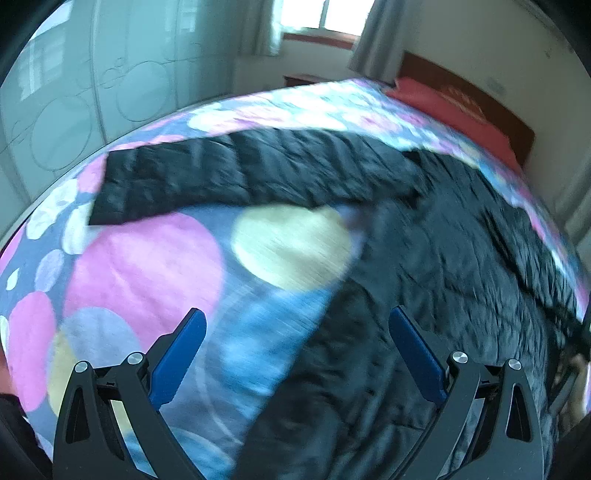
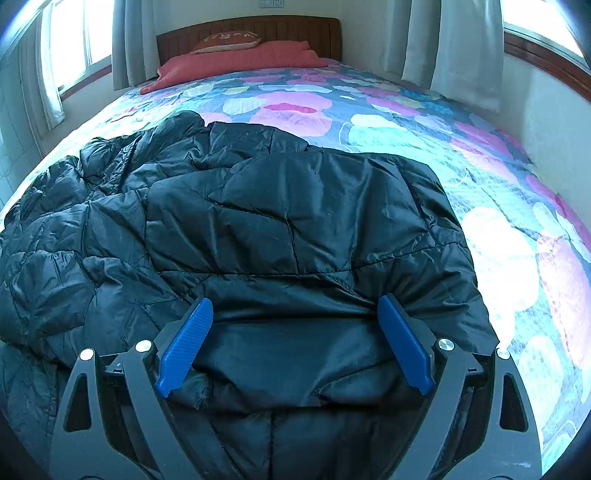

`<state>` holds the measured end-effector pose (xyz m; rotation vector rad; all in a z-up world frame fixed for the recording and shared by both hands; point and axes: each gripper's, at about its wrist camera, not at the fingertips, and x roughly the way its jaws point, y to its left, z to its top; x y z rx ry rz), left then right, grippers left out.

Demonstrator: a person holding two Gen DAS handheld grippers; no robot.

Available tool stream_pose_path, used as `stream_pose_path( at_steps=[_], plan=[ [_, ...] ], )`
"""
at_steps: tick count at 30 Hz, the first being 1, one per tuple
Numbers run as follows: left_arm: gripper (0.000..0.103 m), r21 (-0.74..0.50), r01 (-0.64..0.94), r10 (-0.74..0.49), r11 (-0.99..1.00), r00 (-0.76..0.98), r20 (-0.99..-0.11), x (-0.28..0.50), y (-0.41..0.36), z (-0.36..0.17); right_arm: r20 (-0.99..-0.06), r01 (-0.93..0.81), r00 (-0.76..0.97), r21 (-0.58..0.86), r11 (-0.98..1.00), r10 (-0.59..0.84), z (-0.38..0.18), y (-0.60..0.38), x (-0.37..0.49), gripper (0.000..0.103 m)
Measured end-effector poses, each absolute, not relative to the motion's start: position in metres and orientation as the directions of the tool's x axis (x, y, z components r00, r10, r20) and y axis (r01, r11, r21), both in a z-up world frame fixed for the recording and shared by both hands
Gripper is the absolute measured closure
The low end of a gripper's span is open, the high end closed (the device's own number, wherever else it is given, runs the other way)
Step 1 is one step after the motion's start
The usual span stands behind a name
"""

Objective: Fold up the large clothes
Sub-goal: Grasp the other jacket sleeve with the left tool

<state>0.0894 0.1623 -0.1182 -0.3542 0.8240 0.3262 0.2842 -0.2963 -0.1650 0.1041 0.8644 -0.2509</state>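
The left wrist camera looks forward and down past the left gripper, hovering above the bed, with the black jacket ahead and to its right; this view is blurred. The right wrist camera sits close over the same jacket, facing the headboard beyond the right gripper. Both views share jacket and bed.

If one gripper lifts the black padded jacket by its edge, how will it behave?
The black padded jacket will probably sag and drape, since it already lies in soft wrinkles on the bedspread. Its shiny shell looks slippery. The puffy quilting suggests it is light for its size.
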Motion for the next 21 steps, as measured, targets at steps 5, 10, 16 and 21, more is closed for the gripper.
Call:
stream_pose_path(
  at_steps=[5,10,16,21],
  plan=[
    [0.005,-0.334,-0.511,0.116,0.792,0.664,-0.739,0.077,0.215,-0.125,-0.762,0.260,0.623,-0.011,0.966,-0.176,-0.164,-0.296,0.284,0.013],
    [0.005,-0.458,-0.598,0.114,0.657,0.680,-0.725,0.072,0.267,-0.144,-0.762,0.259,0.623,-0.012,0.966,-0.177,-0.165,-0.297,0.284,0.013],
    [0.005,-0.570,-0.608,0.139,0.552,0.742,-0.656,0.092,0.315,-0.153,-0.761,0.259,0.623,-0.019,0.966,-0.182,-0.163,-0.297,0.283,0.013],
    [0.007,-0.599,-0.610,0.184,0.519,0.764,-0.619,0.102,0.338,-0.155,-0.759,0.259,0.624,-0.026,0.965,-0.188,-0.162,-0.297,0.283,0.013]
  ],
)
